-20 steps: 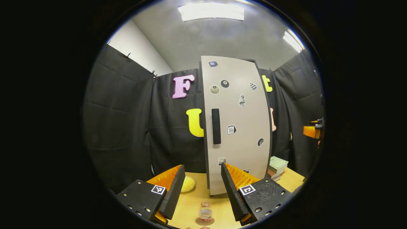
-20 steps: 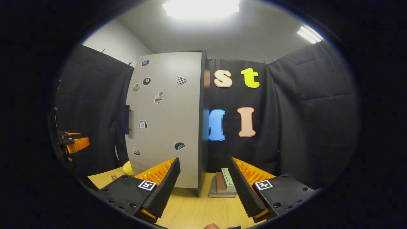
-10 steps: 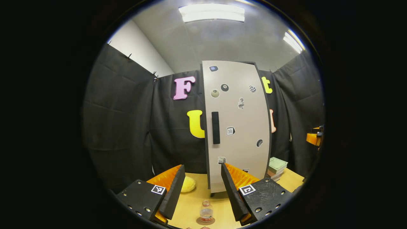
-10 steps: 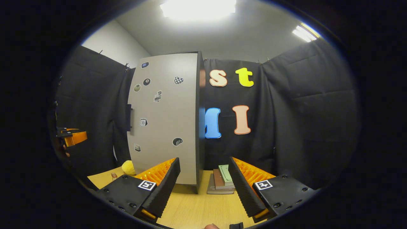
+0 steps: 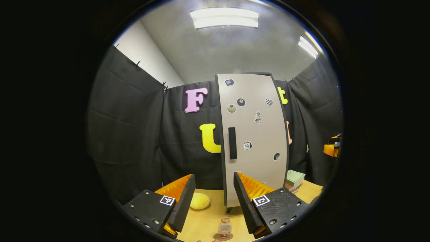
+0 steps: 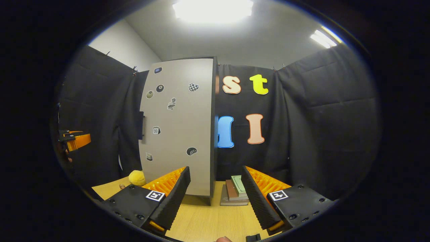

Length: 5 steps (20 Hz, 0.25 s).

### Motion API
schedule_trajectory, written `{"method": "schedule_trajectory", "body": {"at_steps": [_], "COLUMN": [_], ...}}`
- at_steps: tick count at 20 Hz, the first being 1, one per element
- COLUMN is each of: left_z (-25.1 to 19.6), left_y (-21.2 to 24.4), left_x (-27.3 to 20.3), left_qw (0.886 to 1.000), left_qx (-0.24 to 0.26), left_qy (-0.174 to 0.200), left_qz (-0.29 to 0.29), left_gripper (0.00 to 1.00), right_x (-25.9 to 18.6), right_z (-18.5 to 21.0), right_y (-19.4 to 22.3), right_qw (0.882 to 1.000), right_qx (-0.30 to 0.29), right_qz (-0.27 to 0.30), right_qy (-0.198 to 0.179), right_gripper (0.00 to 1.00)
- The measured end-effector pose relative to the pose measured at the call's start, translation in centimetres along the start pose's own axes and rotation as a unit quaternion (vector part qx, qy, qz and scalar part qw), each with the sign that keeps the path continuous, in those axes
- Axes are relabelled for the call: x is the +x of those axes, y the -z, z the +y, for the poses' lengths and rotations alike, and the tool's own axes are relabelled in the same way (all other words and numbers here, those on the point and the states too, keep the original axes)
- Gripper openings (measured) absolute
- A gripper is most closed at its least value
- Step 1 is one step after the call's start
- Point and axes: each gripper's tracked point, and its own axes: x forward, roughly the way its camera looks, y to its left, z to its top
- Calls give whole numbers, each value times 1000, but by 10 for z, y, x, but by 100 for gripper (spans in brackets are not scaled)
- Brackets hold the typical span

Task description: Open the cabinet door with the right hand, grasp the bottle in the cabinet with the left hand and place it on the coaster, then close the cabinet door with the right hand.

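Both tools, left (image 5: 211,205) and right (image 6: 215,198), fingers apart, have retreated from the closed cabinet door (image 5: 253,141); bottle (image 5: 224,229) on coaster (image 5: 223,237)—task complete.

Black bodies, square markers (image 5: 167,200), screws (image 5: 272,222)

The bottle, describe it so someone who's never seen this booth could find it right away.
Start at the tall grey cabinet with stickers on its door, standing on the wooden table. In front of it, near the table's front edge, the small clear bottle stands upright on a round coaster. The yellow lump nearby is soft and opaque.
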Motion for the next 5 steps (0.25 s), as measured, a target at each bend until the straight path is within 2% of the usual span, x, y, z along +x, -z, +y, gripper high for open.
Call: {"method": "schedule_trajectory", "body": {"at_steps": [5], "left_z": [4], "left_y": [0], "left_x": [-3], "left_qw": [1000], "left_qx": [5], "left_qy": [5], "left_qz": [-2], "left_gripper": [66], "right_x": [-5], "right_z": [2], "right_y": [-1], "right_qw": [1000], "right_qx": [-1], "right_qz": [2], "right_qy": [5], "right_gripper": [97]}}
